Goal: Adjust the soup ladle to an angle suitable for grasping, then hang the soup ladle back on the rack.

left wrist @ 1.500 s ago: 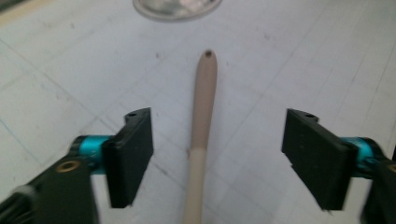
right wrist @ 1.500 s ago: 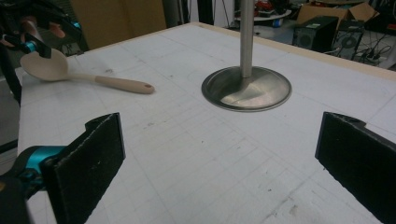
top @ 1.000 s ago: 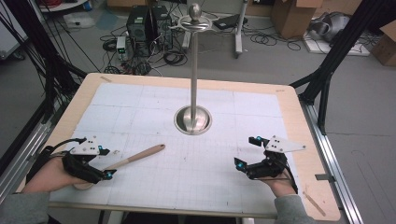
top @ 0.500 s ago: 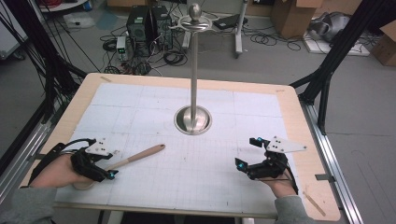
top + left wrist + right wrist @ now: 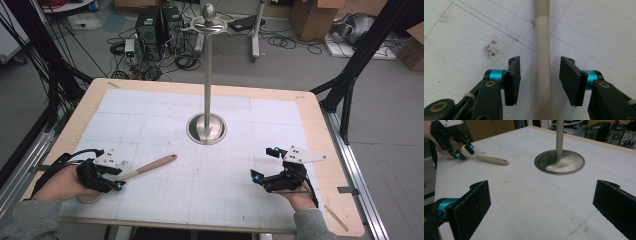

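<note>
the wooden spoon [image 5: 145,168] lies flat on the white gridded tabletop [image 5: 200,200], at about 8 o'clock from the steel stand [image 5: 207,127] in the high view, its handle end pointing toward 2 o'clock and its bowl end under the person's left hand. the left tongs [image 5: 537,76] are parted and straddle the spoon's handle, one jaw on each side with a gap to the wood on both, so nothing is gripped. the right tongs [image 5: 265,165] sit at about 4 o'clock from the stand, well apart from the spoon, spread wide and holding nothing. in the right gripper view the stand's round base lies ahead at 12 o'clock.
</note>
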Available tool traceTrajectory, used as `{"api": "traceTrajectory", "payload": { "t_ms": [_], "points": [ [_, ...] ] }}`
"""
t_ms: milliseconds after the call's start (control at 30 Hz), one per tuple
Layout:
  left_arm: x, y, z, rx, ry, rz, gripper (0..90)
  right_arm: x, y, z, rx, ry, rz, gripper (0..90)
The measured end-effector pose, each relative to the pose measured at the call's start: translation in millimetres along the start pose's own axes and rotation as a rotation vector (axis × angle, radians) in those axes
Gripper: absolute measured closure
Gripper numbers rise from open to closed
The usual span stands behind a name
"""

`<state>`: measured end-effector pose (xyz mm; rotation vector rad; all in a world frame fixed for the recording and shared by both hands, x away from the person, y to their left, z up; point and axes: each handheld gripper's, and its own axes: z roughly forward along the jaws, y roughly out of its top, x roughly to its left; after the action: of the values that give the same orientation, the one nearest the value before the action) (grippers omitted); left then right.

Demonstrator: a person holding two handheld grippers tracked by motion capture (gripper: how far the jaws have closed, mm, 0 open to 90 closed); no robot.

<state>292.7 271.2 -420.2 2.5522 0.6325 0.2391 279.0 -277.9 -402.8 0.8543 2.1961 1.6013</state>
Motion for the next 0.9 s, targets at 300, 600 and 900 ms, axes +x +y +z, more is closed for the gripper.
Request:
{"api": "traceTrajectory", "payload": {
  "t_ms": [300,600,900],
  "points": [
    [4.9,1.2,1.6,0.016,-0.048,-0.02,64.4,7.0,-2.5,-6.8,0.016,0.001,-0.013,0.1],
    [10.4,3.5,2.3,0.021,-0.087,-0.049,76.5,3.7,-5.0,-9.5,0.012,-0.01,-0.001,0.1],
    [8.4,2.9,2.0,0.007,-0.074,-0.072,77.1,4.7,-4.5,-7.9,0.015,-0.004,0.002,0.1]
  ]
}}
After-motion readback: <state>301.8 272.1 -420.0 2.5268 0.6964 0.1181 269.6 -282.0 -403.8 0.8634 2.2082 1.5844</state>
